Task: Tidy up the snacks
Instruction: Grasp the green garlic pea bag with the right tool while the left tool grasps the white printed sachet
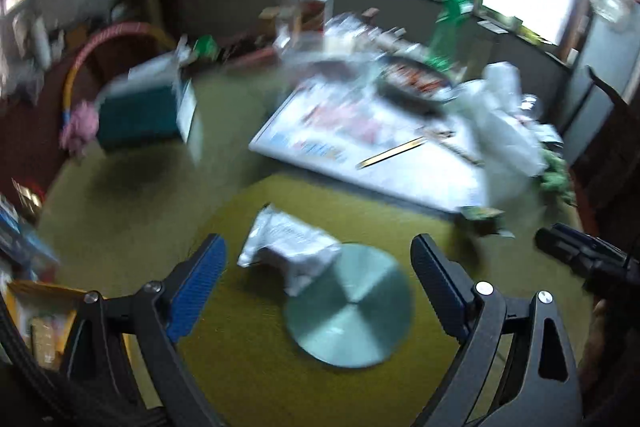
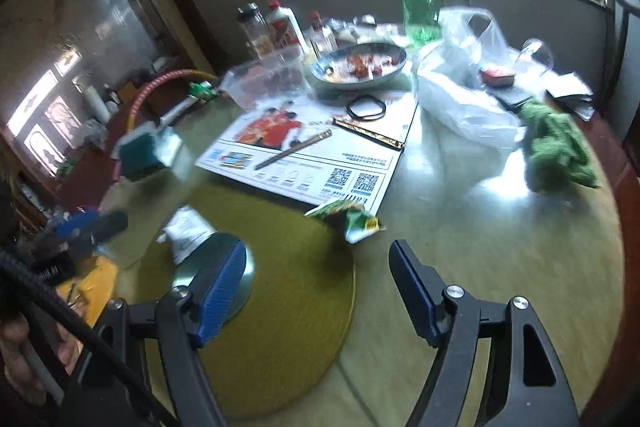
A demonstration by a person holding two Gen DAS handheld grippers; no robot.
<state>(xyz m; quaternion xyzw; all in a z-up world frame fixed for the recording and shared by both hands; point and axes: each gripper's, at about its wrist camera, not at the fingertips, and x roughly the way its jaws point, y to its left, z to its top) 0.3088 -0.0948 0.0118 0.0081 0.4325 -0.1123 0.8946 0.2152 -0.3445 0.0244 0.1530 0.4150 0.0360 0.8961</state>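
A white snack packet [image 1: 286,241] lies on the round yellow mat [image 1: 248,347], partly on a round silver disc [image 1: 350,307]. My left gripper [image 1: 320,267] is open and empty, just short of the packet and above the disc. The packet [image 2: 188,229] and disc [image 2: 218,267] also show in the right wrist view, at the left. A green snack packet [image 2: 352,217] lies at the mat's [image 2: 288,315] far edge. My right gripper [image 2: 320,279] is open and empty above the mat, short of the green packet. The left gripper [image 2: 86,225] shows at the left of that view.
A printed poster [image 2: 304,155] lies beyond the mat with a pen [image 2: 294,148] and a black hair tie [image 2: 366,106]. Behind stand a bowl of food [image 2: 360,67], bottles [image 2: 286,27], a white plastic bag [image 2: 460,83], a green cloth [image 2: 556,151] and a teal box [image 2: 146,149].
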